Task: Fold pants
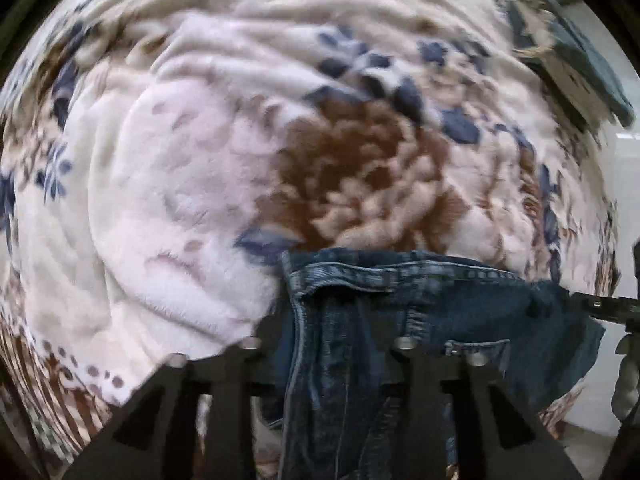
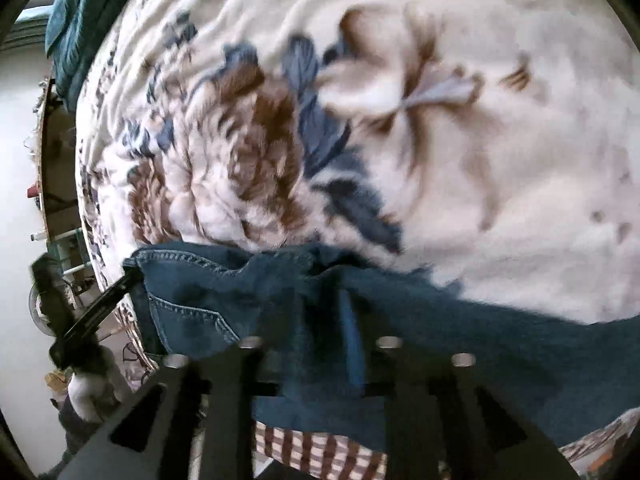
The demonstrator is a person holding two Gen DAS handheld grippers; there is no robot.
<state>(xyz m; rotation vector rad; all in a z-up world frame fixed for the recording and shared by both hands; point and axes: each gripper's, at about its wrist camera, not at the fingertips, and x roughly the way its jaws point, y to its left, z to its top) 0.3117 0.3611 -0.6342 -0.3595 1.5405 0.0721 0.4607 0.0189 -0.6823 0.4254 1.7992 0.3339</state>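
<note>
Dark blue jeans (image 1: 472, 304) hang by their waistband over a cream floral blanket (image 1: 180, 200). My left gripper (image 1: 326, 324) points steeply down and is shut on bunched denim near the seam, which fills the gap between its fingers. My right gripper (image 1: 584, 300) shows at the right edge, pinching the jeans' far side. In the right wrist view the jeans (image 2: 440, 332) spread across my right gripper (image 2: 316, 332), which is shut on a thick fold. My left gripper (image 2: 128, 282) holds the waistband corner there, by a back pocket (image 2: 188, 316). Both views are blurred.
The blanket (image 2: 500, 160) covers a bed whose edge runs down the left of the right wrist view, with pale floor (image 2: 20, 160) and clutter (image 2: 52, 184) beyond. Teal cloth (image 2: 76, 20) lies at the far corner. A brown checked fabric (image 2: 312, 448) shows below the jeans.
</note>
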